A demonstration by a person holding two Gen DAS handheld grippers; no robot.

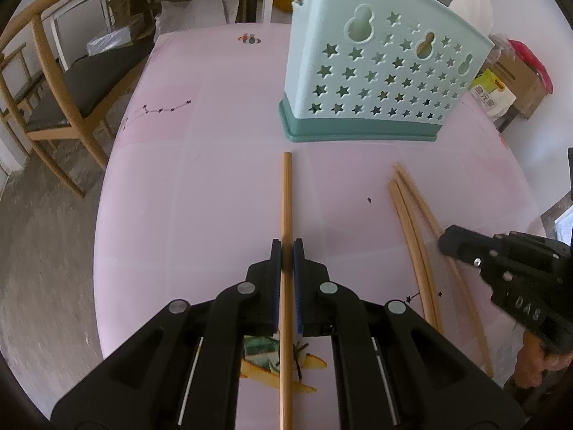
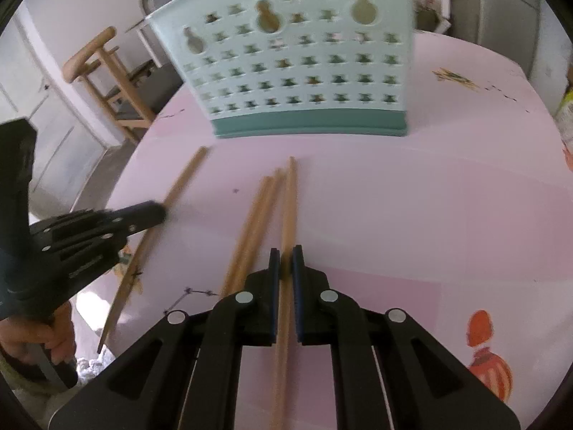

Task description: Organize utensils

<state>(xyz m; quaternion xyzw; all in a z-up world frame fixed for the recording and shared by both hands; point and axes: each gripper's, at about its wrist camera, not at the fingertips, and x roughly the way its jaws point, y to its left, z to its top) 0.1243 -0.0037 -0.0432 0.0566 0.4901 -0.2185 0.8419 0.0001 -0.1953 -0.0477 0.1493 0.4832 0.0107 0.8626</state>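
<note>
I am at the picking-up step: each of my tongs has one chopstick and nothing has gone into the holder yet, as far as I can see. My left gripper (image 1: 287,251) is clamped on a single chopstick (image 1: 287,197), which lies on the pink table (image 1: 215,179) and points straight toward the mint-green holder (image 1: 376,82), its tip near the holder's dark base. My right gripper (image 2: 285,256) is closed on another chopstick (image 2: 289,208), the one farthest to the right of three that lie close together in front of the holder; the two loose chopsticks (image 2: 256,222) stay just beside it. The holder stands upright at the far side of both sticks. I judge that the next move calls for lifting each stick clear of the table, turning it more upright, and bringing it over the holder's open top, which I cannot see from here. The right stick must come up without dragging its two neighbours.
</note>
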